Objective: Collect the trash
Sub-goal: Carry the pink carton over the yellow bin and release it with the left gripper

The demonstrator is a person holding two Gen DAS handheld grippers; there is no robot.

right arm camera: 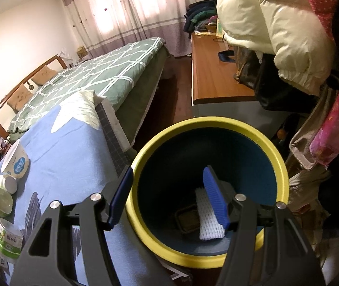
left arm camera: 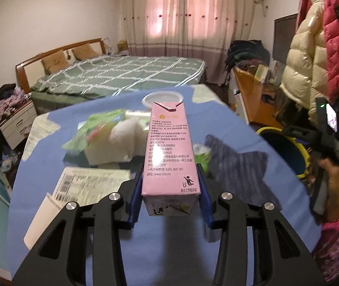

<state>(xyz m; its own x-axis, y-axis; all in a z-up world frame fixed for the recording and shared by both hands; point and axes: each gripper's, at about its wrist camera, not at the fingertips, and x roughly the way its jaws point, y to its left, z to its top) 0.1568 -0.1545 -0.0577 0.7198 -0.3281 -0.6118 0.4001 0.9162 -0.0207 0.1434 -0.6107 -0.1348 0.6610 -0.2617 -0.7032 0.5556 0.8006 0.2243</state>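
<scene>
From the left wrist view: the left tongs [left arm camera: 170, 201] are clamped on a pink drink carton [left arm camera: 169, 150], blue pads pressing both its sides near the base, the carton upright and clear of the blue-covered tabletop [left arm camera: 253, 200]. Plenty of litter is waiting behind it: a green wrapper [left arm camera: 93, 131], crumpled white tissue [left arm camera: 124, 140], a white plastic tub [left arm camera: 162, 98] at the far edge, and a printed label sheet [left arm camera: 90, 186] near the tongs. Off to the right, the yellow-rimmed bin [left arm camera: 286, 150] sits beside the tabletop, with a person's hand [left arm camera: 329, 181] on the other gripper.

Over to the right wrist view: the right tongs [right arm camera: 167, 197] stand apart with no pad pressing on anything, straddling the near rim of the bin [right arm camera: 207, 124]. Inside, a white foam net sleeve [right arm camera: 206, 217] and a dark little tray [right arm camera: 188, 219] already lie at the bottom. On the tabletop's left side, a white yogurt cup [right arm camera: 17, 162] and small green-labelled pots [right arm camera: 8, 240] remain.

So by my reading, it's early going: two pieces binned, one carton in hand and headed for the bin, much left to collect.
</scene>
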